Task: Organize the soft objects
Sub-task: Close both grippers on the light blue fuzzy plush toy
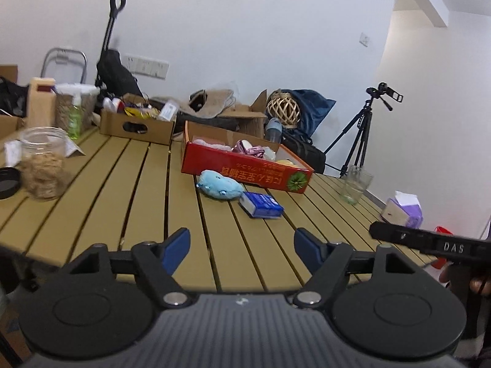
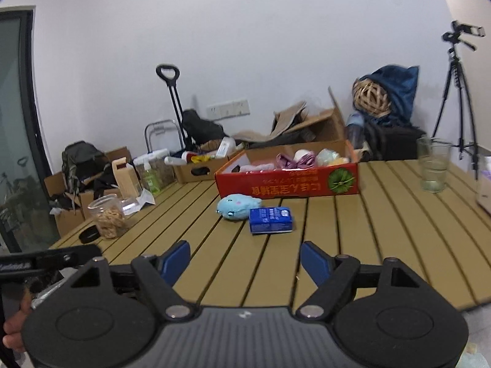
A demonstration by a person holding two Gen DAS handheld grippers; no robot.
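Both tongs, left [image 1: 242, 242] and right [image 2: 245, 256], stand apart and empty over the near worktop [image 1: 147, 190], likely approaching. Blue plush [image 1: 219, 188] and blue tissue pack [image 1: 260, 205] lie touching, just before the red box [image 1: 245, 168], which already holds soft items. Jar [image 1: 43, 165] stands lidless, part-filled.

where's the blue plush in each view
Left wrist: the blue plush lies on the table centre, just ahead of the open left gripper, touching the blue carton on its right.
Right wrist: the plush sits left of centre, ahead of the open right gripper, with the carton to its right.
Shared landmark: the red box directly behind the plush in both.
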